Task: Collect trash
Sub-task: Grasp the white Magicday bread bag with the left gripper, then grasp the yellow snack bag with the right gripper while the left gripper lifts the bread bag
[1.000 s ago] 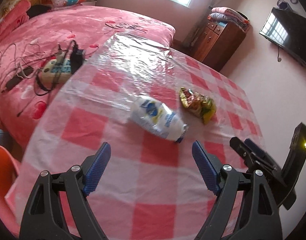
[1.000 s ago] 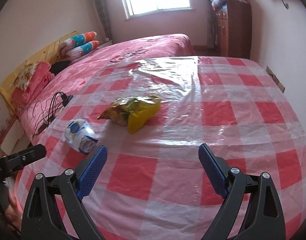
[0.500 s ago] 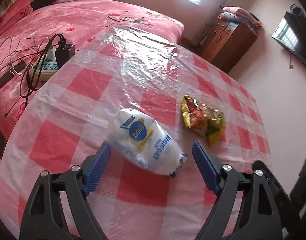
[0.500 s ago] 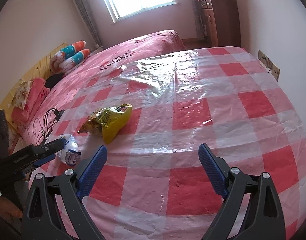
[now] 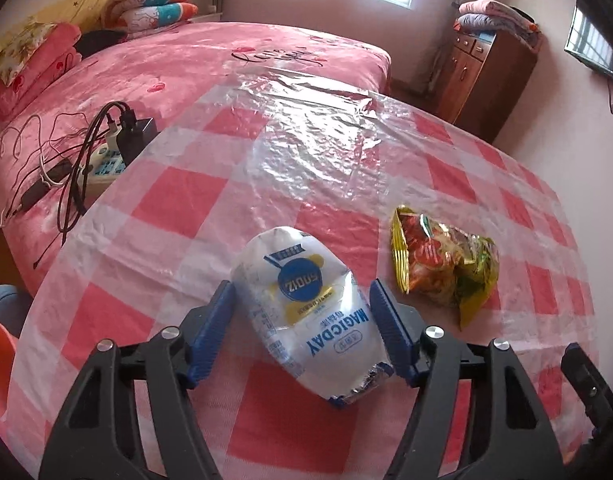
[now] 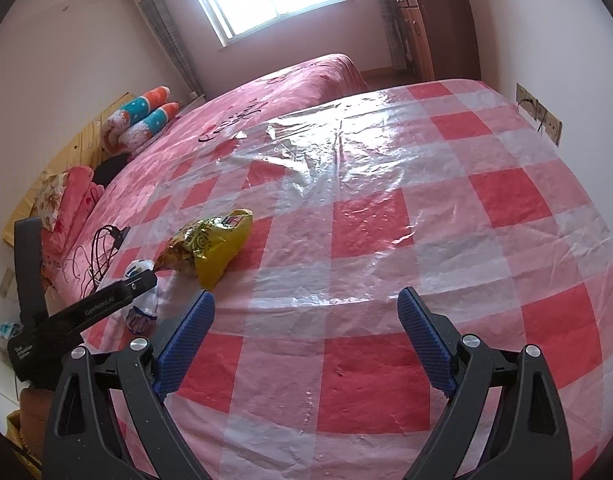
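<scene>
White wrapper [image 5: 306,312] lies on the checked bench [image 5: 178,200], between the left tongs [image 5: 302,320], whose jaws are closing around it, pads at its sides. Best squeeze at mid-body, gently, since crinkly film may slip. Yellow bag [image 6: 210,244] waits beside it; right tongs [image 6: 306,340] hang released, empty.

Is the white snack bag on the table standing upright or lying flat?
Lying flat. The white snack bag rests on its side on the checked tablecloth, its printed face up and its crimped end toward the camera.
</scene>
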`<state>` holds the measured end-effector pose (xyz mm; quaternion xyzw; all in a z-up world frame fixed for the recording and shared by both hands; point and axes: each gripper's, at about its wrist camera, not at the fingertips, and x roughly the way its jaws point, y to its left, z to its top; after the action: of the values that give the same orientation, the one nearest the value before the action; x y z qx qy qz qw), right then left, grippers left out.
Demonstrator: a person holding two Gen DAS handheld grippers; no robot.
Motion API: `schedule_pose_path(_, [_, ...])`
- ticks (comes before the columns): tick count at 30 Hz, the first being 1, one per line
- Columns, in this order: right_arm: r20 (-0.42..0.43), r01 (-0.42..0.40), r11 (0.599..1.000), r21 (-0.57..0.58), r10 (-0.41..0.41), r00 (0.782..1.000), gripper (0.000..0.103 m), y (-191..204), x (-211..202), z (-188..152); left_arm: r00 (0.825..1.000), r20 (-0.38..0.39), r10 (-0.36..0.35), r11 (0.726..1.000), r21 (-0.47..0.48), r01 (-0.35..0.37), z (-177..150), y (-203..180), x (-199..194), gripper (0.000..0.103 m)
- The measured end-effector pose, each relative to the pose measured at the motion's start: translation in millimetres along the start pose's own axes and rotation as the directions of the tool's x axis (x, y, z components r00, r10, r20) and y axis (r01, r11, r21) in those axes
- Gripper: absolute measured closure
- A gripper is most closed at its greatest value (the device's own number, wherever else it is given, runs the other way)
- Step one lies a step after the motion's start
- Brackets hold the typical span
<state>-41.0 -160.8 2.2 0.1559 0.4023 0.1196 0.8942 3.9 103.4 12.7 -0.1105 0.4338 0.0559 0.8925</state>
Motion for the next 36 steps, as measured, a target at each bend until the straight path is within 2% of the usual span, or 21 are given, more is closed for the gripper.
schedule_pose_path(6, [-0.015, -0.016, 0.999, 0.030, 0.016, 1.000, 0.011, -7, 2, 0, 0.999, 0.041, -0.022, 1.000, 0.000, 0.022, 17, 7, -5, 0.036])
schedule_pose_path(9, [-0.016, -0.028, 0.999, 0.043, 0.028, 0.999, 0.011, -9, 2, 0, 0.998, 0.046, -0.047, 0.998, 0.042, 0.045, 33, 1, -2, 0.036])
schedule_pose_path(12, [-0.016, -0.033, 0.998, 0.050, 0.034, 0.999, 0.011, -10, 2, 1, 0.993, -0.002, -0.120, 0.988, 0.099, 0.120, 45, -14, 10, 0.036])
schedule_pose_path(14, [-0.015, -0.035, 0.998, 0.055, 0.036, 0.999, 0.011, -11, 2, 2, 0.991, -0.032, -0.133, 0.978, 0.157, 0.136, 45, -27, 16, 0.039])
schedule_pose_path(16, [-0.009, -0.033, 0.997, 0.063, 0.034, 0.999, 0.011, -16, 1, 3, 0.987, -0.055, -0.153, 0.965, 0.208, 0.161, 40, -41, 17, 0.039])
schedule_pose_path(20, [-0.001, -0.032, 0.996, 0.085, 0.033, 0.999, 0.011, -23, -1, 7, 0.968, -0.100, -0.229, 0.932, 0.264, 0.248, 18, -66, 8, 0.040])
schedule_pose_path(22, [0.003, -0.034, 0.995, 0.096, 0.034, 0.999, 0.011, -27, -1, 8, 0.954, -0.130, -0.272, 0.915, 0.273, 0.298, 5, -77, 1, 0.040])
schedule_pose_path(27, [0.004, -0.043, 0.994, 0.104, 0.043, 0.999, 0.012, -31, -3, 9, 0.932, -0.175, -0.317, 0.883, 0.305, 0.357, -27, -96, -14, 0.040])
schedule_pose_path(34, [-0.014, -0.048, 0.996, 0.079, 0.049, 0.999, 0.012, -28, 0, 10, 0.934, -0.162, -0.318, 0.887, 0.296, 0.353, -44, -98, -26, 0.042])
schedule_pose_path(36, [-0.021, -0.054, 0.996, 0.066, 0.055, 0.998, 0.012, -25, 3, 11, 0.936, -0.152, -0.318, 0.892, 0.286, 0.350, -44, -94, -28, 0.045])
